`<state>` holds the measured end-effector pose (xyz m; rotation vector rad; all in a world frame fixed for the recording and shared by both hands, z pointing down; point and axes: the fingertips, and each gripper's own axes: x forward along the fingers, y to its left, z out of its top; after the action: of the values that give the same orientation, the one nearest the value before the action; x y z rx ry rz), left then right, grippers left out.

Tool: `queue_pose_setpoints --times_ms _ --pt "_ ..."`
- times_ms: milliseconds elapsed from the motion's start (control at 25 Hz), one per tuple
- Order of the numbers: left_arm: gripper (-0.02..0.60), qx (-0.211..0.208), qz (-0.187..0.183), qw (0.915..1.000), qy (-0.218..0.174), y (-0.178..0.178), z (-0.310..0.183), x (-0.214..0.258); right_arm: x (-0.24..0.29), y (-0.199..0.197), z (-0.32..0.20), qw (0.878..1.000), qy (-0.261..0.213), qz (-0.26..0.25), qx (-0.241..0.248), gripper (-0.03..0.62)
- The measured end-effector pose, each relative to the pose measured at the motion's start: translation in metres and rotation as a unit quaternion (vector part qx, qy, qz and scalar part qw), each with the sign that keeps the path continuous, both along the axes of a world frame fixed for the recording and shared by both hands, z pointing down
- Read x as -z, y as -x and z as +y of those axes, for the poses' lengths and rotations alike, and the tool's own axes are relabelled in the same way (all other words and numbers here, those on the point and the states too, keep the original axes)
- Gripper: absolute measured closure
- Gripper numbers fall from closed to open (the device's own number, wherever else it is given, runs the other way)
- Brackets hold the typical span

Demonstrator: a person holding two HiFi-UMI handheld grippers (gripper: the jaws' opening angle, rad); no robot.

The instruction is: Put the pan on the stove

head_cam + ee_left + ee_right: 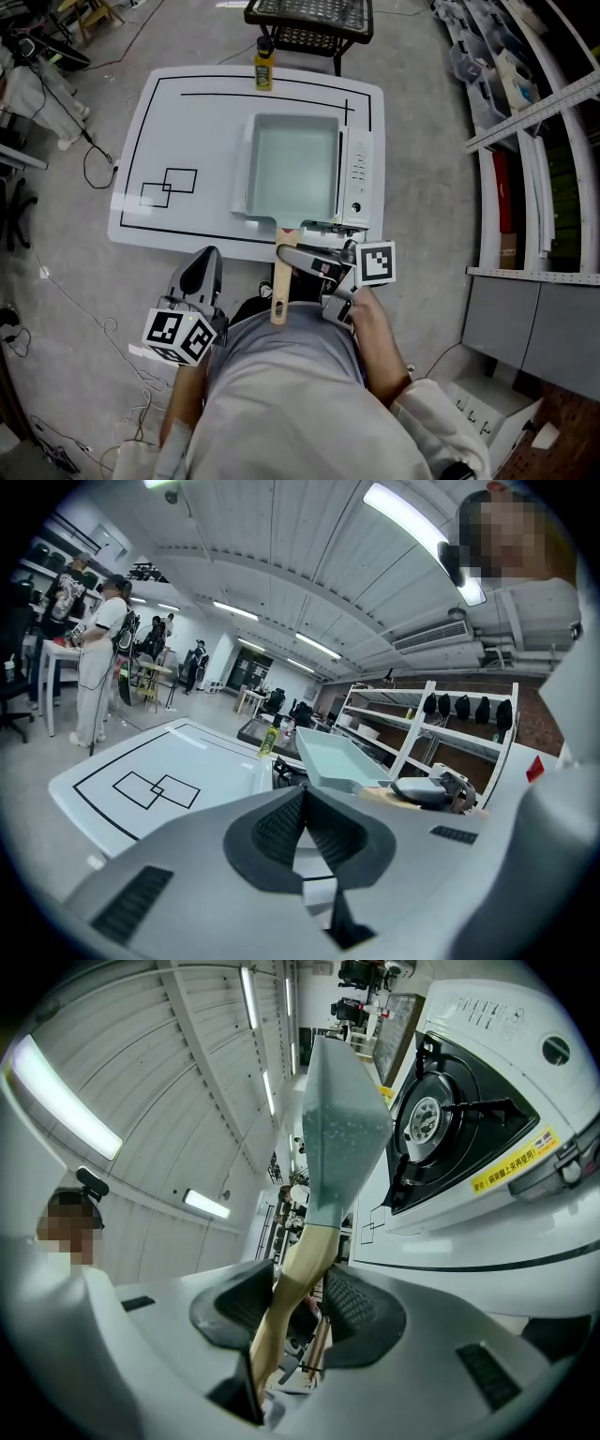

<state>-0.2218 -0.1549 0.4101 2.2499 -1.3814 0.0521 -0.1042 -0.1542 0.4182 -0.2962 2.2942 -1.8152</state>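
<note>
A square pale-teal pan (292, 164) with a wooden handle (281, 281) is over the white portable gas stove (357, 173) at the table's right side. My right gripper (292, 255) is shut on the handle, just off the table's near edge. In the right gripper view the handle (300, 1260) runs between the pads. There the pan (342, 1119) hangs a little apart from the stove's burner (427, 1119). My left gripper (202, 272) is shut with nothing in it, low at the left near the person's body. From the left gripper view (302, 803) the pan (337, 759) lies ahead.
The white table (187, 122) carries black taped lines and two overlapping squares. A yellow bottle (264, 66) stands at its far edge. A black wire rack (309, 23) stands behind the table. White shelving (525, 112) runs along the right. People stand far off in the left gripper view.
</note>
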Motion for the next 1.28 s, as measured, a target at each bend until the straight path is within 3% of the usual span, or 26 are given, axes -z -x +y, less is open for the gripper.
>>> queue_pose_setpoints --times_ms 1280 --pt "0.583 -0.018 -0.02 0.9995 0.016 -0.01 -0.036 -0.007 -0.035 -0.01 -0.034 1.0 0.014 -0.005 -0.005 0.422"
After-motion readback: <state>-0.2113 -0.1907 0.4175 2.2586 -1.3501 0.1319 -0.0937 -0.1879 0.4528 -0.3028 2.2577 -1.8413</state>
